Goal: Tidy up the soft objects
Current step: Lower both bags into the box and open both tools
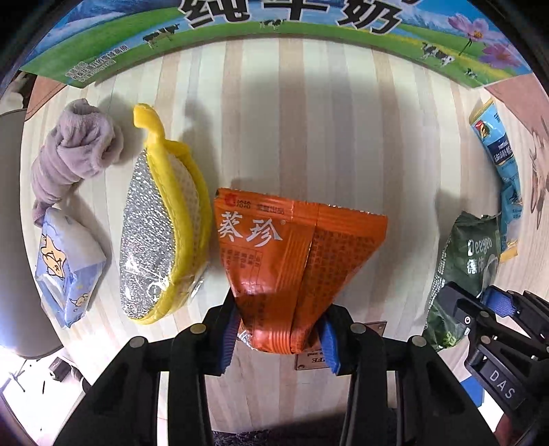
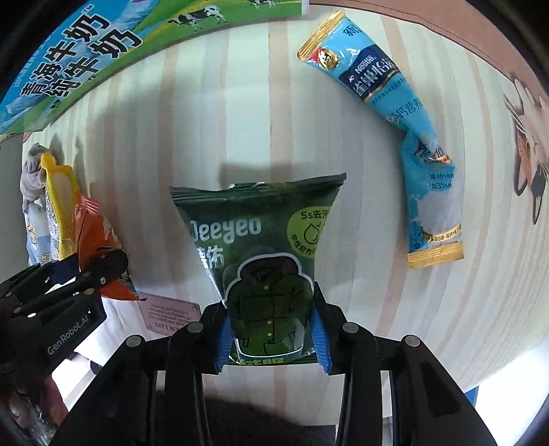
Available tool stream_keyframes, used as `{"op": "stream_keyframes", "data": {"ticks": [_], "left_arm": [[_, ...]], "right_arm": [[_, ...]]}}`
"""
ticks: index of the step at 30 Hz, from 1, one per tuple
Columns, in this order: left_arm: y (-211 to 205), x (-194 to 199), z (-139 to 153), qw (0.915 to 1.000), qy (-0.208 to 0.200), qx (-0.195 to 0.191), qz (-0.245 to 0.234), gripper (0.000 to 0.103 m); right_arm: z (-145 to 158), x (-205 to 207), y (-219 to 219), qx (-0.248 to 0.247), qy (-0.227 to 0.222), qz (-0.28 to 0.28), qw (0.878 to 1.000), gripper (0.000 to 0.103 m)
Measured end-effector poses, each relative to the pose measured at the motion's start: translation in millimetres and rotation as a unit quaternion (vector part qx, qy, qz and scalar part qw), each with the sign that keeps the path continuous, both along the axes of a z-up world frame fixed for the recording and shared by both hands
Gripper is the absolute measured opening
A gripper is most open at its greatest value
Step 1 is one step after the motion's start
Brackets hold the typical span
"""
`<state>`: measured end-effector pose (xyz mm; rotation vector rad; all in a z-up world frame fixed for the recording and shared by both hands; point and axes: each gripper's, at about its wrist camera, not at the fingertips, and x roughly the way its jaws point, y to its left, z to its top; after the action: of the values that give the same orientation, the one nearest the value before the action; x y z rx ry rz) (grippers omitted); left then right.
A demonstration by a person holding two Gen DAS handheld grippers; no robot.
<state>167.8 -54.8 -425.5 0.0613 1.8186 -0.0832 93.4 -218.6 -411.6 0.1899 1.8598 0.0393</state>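
Note:
My left gripper (image 1: 279,338) is shut on the near end of an orange snack packet (image 1: 291,254), which stands up from the pale wooden table (image 1: 308,137). To its left lie a yellow-rimmed silver scouring pad (image 1: 161,240), a rolled grey cloth (image 1: 75,154) and a blue-and-white tissue pack (image 1: 68,267). My right gripper (image 2: 271,338) is shut on the near end of a dark green Deeyeo wipes pack (image 2: 260,236), also seen at the right of the left wrist view (image 1: 470,260). The left gripper and orange packet (image 2: 99,240) show at the left of the right wrist view.
A blue Nestle sachet strip (image 2: 387,113) lies bent on the table to the right of the green pack, also in the left wrist view (image 1: 497,154). A milk carton box (image 1: 274,31) stands along the far edge. A small plaque (image 2: 168,315) sits near the front edge.

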Motion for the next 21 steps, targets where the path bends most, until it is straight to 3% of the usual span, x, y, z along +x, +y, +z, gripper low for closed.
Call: {"op": "stream_keyframes", "data": {"ticks": [4,6,11,15,19,21], "left_arm": [[6,8,31,0.9996,-0.027,-0.006,-0.005,0.034],[8,5,65,0.9982,-0.053,-0.027,-0.004,0.034],[19,33,172,0.9853,-0.153,-0.076,0.005,0.034],[33,86,227,0.9763,-0.196,-0.092,-0.001,0.034],[56,160,223,0.9758,-0.213,-0.05,0.006,0.034],[67,193,206,0.9805,-0.192,-0.04,0.009,0.034]], "right_arm": [[12,28,18,-0.002,-0.022,0.003,1.0,0.036],[31,30,18,0.017,-0.035,-0.005,0.999,0.036],[116,47,13,0.07,-0.104,-0.016,0.992,0.036],[183,81,6,0.091,-0.164,-0.021,0.982,0.036],[203,134,9,0.089,-0.185,-0.029,0.978,0.036],[197,161,16,0.071,-0.188,-0.034,0.979,0.036]]}}
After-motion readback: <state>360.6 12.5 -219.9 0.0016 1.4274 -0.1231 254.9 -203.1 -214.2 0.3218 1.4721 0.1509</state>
